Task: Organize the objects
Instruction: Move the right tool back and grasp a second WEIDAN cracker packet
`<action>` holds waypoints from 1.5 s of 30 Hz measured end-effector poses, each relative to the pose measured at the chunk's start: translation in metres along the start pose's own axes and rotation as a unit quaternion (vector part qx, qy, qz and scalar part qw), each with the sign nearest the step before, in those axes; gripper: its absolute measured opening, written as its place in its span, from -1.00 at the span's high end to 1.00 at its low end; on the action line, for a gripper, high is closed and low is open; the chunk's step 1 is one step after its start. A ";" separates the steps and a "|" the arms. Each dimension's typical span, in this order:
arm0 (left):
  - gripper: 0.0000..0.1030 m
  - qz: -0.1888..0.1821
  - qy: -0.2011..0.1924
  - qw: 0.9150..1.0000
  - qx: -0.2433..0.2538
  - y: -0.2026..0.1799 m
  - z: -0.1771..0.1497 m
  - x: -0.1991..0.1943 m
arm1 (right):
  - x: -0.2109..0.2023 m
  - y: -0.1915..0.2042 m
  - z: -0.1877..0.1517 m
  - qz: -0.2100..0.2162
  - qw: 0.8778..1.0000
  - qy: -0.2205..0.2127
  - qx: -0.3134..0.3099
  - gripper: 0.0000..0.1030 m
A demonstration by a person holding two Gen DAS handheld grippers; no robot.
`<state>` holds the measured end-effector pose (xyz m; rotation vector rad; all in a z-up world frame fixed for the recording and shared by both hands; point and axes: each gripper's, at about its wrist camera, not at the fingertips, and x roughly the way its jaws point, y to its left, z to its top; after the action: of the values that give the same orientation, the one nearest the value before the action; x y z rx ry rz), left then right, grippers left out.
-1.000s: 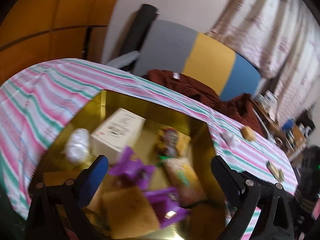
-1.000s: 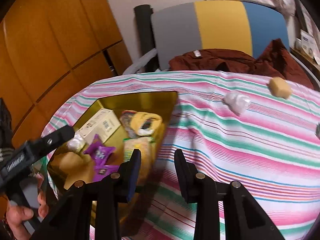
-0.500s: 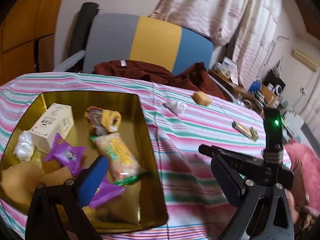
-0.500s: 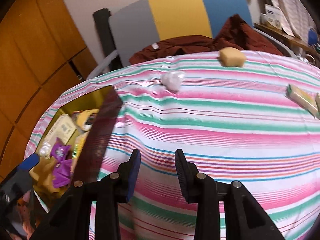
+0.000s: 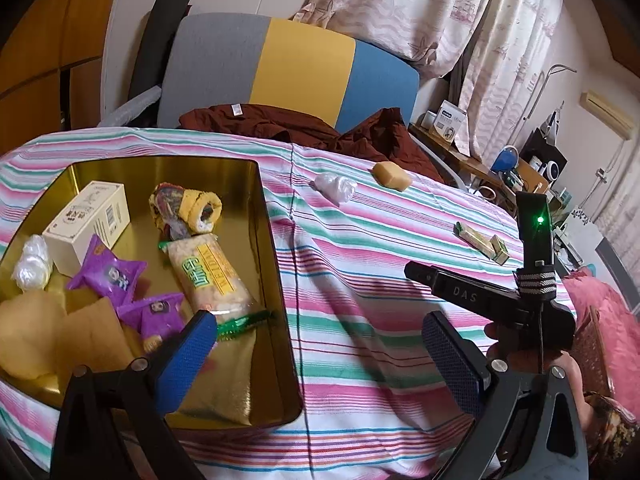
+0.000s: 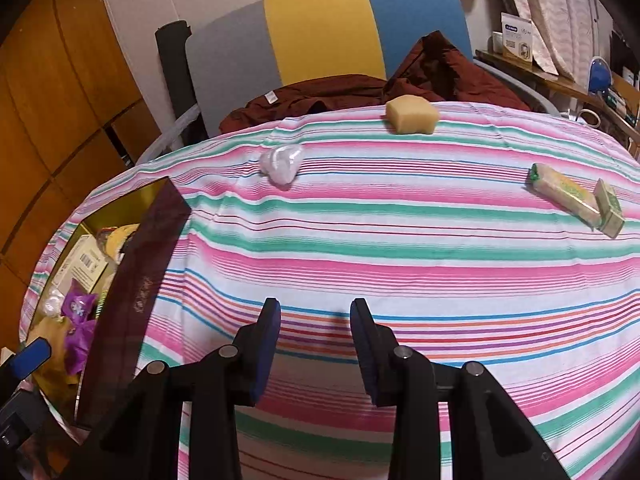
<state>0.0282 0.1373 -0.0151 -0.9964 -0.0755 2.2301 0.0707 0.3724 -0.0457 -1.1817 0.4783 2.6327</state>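
Both grippers [image 5: 320, 344] [image 6: 315, 312] empty above striped cloth [image 6: 400, 248]

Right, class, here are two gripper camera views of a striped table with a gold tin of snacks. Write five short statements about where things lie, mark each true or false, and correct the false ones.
1. The white box lies inside the gold tin. True.
2. The yellow sponge is inside the tin. False: it sits on the striped cloth near the far edge.
3. The right gripper holds a purple packet. False: nothing is between its fingers; the purple packets lie in the tin.
4. The crumpled white wrapper lies on the cloth, outside the tin. True.
5. The long green snack bar is alone. False: a small green box lies right beside it.
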 end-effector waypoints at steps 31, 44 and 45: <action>-1.00 -0.035 0.068 0.994 0.084 -0.075 -0.017 0.029 | 0.012 -0.171 0.093 -0.139 0.990 -0.015 -0.034 0.00; -1.00 -0.026 0.082 0.993 0.086 -0.079 -0.018 0.038 | 0.041 -0.259 0.114 -0.068 0.991 0.068 0.093 -0.14; -1.00 -0.028 0.084 0.993 0.083 -0.079 -0.017 0.040 | 0.039 -0.256 0.109 -0.053 0.991 0.072 0.099 -0.17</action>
<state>0.0653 0.2179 -0.0281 -1.0718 0.1539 2.0559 0.0532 0.6523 -0.0595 -1.2988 0.6654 2.3602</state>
